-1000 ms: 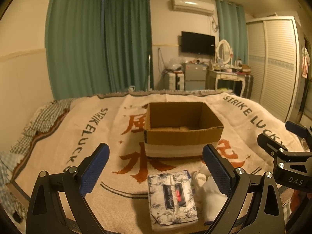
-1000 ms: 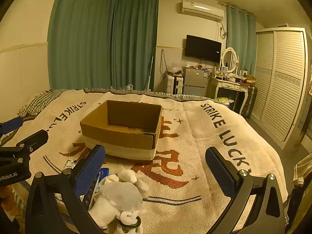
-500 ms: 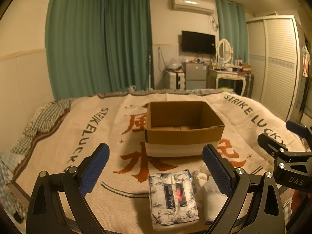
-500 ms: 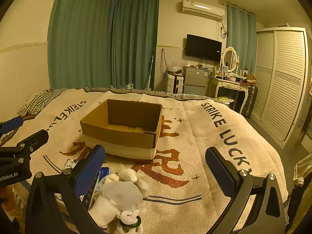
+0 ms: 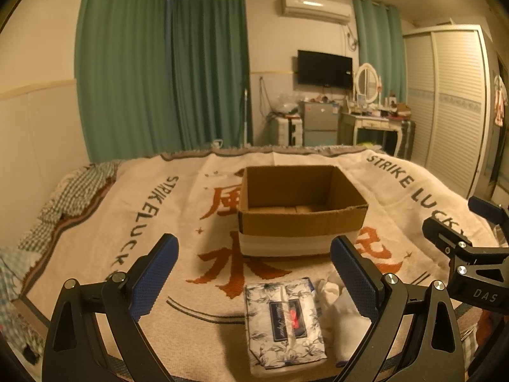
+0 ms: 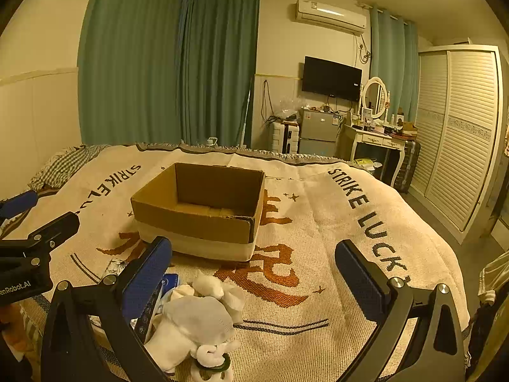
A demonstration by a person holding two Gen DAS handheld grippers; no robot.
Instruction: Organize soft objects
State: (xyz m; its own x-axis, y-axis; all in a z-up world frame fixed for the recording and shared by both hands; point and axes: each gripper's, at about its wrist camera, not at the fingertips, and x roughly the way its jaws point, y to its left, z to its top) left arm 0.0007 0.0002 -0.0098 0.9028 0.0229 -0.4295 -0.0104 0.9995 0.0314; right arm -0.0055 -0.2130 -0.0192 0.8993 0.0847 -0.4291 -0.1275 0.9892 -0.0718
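Observation:
An open, empty cardboard box (image 5: 302,210) stands in the middle of the bed; it also shows in the right wrist view (image 6: 203,210). A floral tissue pack (image 5: 283,318) lies near the bed's front edge, below and between my left gripper's open jaws (image 5: 254,270). A white plush toy (image 6: 194,324) lies beside the pack, by the left finger of my right gripper (image 6: 254,270), which is open and empty. The plush also shows in the left wrist view (image 5: 340,302), and part of the pack (image 6: 149,305) shows behind the right gripper's left finger.
A cream blanket (image 6: 318,222) with orange characters and "STRIKE LUCKY" lettering covers the bed. A checked cloth (image 5: 73,194) lies at the far left. Beyond the bed stand green curtains, a small fridge (image 6: 318,133), a dressing table (image 6: 378,140) and a wardrobe (image 6: 458,127).
Both grippers have drifted very slightly; the box sits a little lower in the views. Nothing was taken hold of or let go.

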